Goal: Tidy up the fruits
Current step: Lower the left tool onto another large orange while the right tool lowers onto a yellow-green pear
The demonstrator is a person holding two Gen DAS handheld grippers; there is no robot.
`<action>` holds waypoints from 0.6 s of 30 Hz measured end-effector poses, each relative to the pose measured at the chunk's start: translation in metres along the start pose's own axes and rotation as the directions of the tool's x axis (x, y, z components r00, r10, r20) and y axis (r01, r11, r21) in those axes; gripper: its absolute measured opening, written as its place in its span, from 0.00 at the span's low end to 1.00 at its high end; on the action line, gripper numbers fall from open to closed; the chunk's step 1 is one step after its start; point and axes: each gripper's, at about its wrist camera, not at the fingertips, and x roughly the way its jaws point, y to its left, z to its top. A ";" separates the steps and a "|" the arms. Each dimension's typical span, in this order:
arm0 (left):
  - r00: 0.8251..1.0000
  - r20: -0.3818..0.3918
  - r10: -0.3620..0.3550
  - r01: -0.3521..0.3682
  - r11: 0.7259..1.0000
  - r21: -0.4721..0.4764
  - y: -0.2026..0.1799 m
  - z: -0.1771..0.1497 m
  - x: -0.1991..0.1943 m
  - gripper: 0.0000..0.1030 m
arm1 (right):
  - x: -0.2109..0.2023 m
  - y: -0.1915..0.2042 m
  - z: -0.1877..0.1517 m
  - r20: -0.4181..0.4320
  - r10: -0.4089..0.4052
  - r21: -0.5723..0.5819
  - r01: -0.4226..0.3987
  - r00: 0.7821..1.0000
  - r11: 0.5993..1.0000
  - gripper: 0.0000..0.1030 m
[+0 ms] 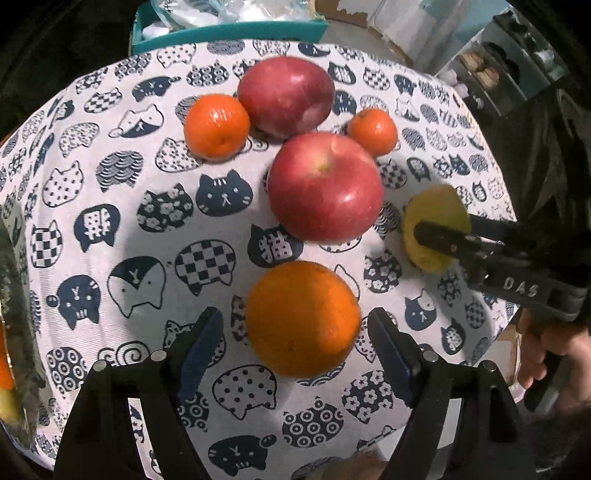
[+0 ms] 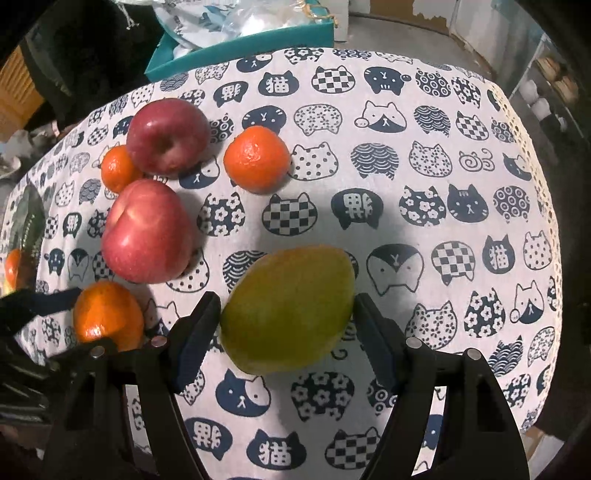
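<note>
My left gripper (image 1: 295, 317) is open around a large orange (image 1: 303, 319) on the cat-print tablecloth (image 1: 110, 184), with gaps on both sides. My right gripper (image 2: 286, 306) is shut on a green-yellow mango (image 2: 295, 280), its pads against both sides. In the left wrist view that mango (image 1: 436, 206) sits at the right in the right gripper (image 1: 443, 225). Beyond the orange lie two red apples (image 1: 325, 186) (image 1: 286, 96) and two tangerines (image 1: 217, 125) (image 1: 372, 131).
A teal box (image 1: 229, 33) with plastic bags stands past the table's far edge. At the left edge a dark container (image 1: 14, 295) holds orange and yellow fruit. A person's hand (image 1: 546, 354) holds the right gripper. Shelves (image 1: 491, 74) stand at the back right.
</note>
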 end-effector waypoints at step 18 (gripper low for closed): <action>1.000 0.012 -0.026 0.025 0.998 0.061 -0.006 -0.001 0.016 0.64 | 0.018 -0.004 0.010 0.028 -0.027 0.004 0.027 0.999 1.000 0.66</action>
